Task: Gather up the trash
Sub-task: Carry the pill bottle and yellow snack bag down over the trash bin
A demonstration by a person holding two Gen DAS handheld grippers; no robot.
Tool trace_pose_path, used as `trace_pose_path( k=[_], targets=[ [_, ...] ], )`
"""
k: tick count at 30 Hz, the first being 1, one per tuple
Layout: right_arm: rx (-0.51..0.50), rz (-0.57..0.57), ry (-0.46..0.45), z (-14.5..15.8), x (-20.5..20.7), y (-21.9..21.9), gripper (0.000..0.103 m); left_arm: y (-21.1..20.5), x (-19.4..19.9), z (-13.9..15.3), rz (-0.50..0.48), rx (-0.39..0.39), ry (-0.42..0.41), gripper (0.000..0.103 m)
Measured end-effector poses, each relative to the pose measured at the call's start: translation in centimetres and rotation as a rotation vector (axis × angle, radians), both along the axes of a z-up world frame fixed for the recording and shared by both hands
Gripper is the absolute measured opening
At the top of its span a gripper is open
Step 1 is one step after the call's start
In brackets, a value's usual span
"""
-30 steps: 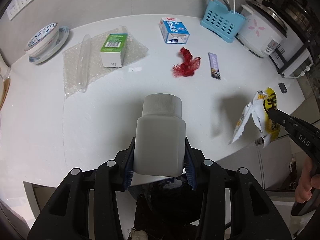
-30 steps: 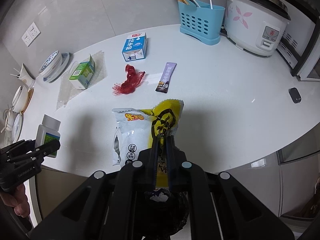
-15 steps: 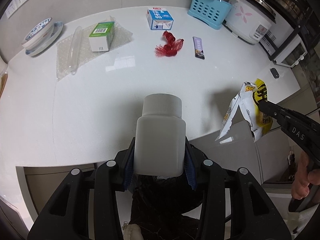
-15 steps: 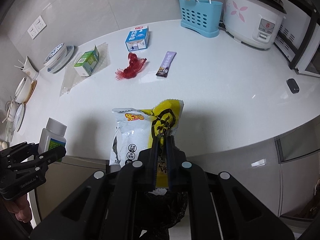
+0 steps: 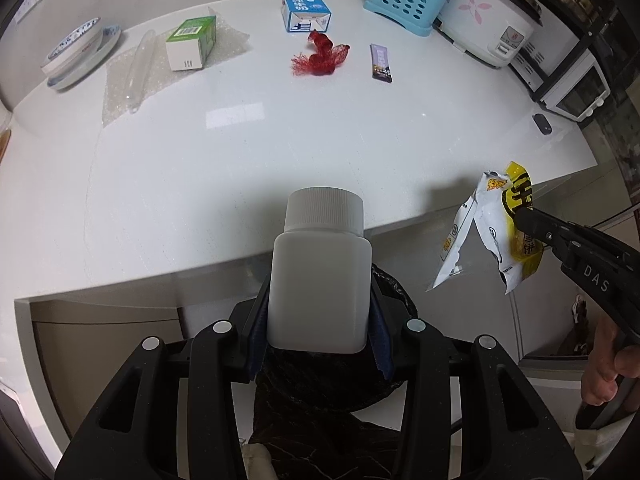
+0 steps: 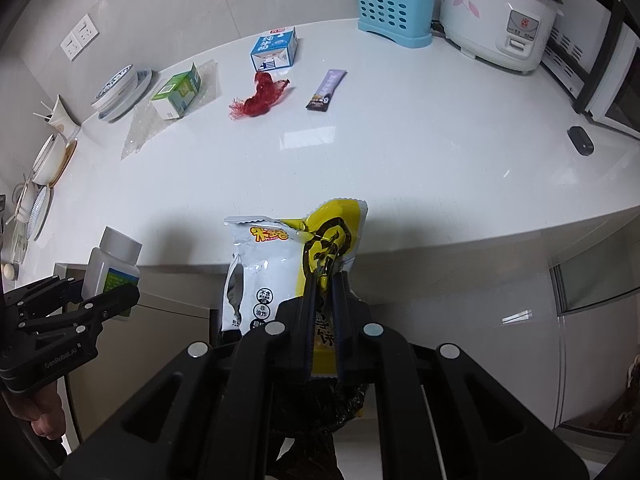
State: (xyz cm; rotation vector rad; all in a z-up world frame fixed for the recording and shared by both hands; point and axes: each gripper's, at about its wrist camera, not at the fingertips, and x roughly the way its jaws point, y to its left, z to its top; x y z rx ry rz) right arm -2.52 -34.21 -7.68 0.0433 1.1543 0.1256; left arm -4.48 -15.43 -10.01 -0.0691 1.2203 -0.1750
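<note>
Both loads hang past the countertop's front edge, over the black bin bag.
The left gripper point(image 5: 318, 316) clamps the white bottle point(image 5: 320, 276); the right gripper point(image 6: 324, 300) pinches the snack wrapper point(image 6: 296, 264). The bag's point(image 5: 394, 292) mouth sits mostly hidden beneath them, so a drop released off-centre could miss.

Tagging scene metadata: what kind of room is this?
Most likely a home kitchen: a white countertop carries a rice cooker, a blue utensil holder with chopsticks, and stacked bowls, with wall sockets behind.
</note>
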Motion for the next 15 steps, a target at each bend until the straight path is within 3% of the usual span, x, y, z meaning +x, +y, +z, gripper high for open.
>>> trace_pose_path(
  k=[15],
  targets=[
    [-0.019,0.015,0.07,-4.0,-3.8,-0.9,0.007,-1.8,-3.9,-4.3,0.022,-0.009,0.046,0.041]
  ],
)
